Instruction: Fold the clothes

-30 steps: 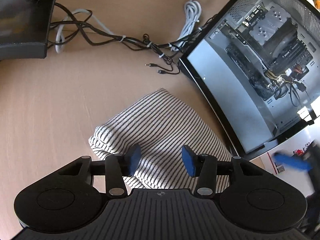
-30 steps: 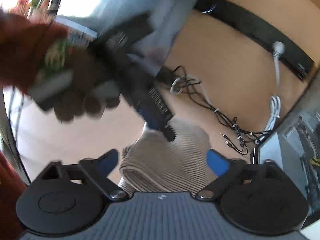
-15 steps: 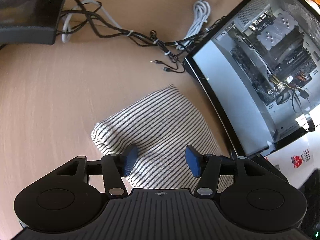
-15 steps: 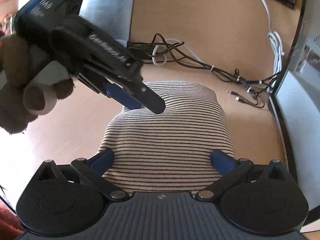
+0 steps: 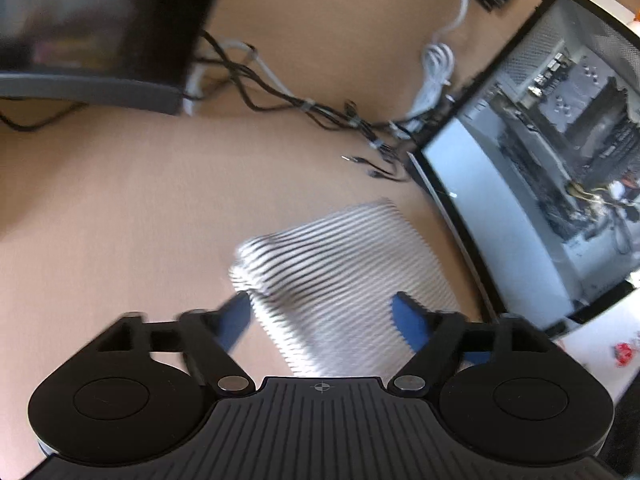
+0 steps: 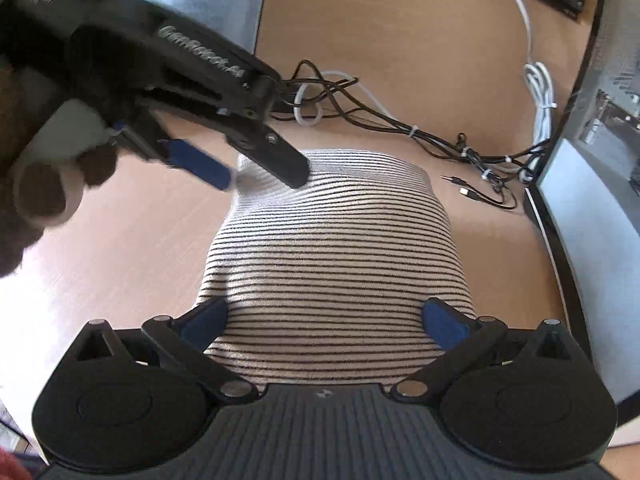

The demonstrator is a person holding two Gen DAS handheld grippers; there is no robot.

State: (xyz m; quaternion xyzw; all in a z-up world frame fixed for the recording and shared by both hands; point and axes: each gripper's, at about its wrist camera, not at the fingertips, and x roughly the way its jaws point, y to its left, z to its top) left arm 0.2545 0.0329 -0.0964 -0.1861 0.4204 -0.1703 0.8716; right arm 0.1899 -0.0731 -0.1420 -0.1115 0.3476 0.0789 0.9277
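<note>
Partly blurred, folded striped garment (image 6: 336, 264) on table (image 6: 132, 240), left gripper (image 5: 320, 316) opening above it, right gripper (image 6: 324, 320) spread, near edge hidden.

A tan desk (image 5: 120, 208) carries tangled cables (image 6: 400, 128) beside an open computer case (image 5: 560, 152).

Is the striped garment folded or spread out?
Folded: the striped garment lies as a compact, thick bundle with rounded edges on the table.

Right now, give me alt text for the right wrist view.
A folded striped garment lies on a tan table between the open right hand-held gripper pads. The left hand-held gripper, jaws opening, sits at its far corner; cables lie behind.
</note>
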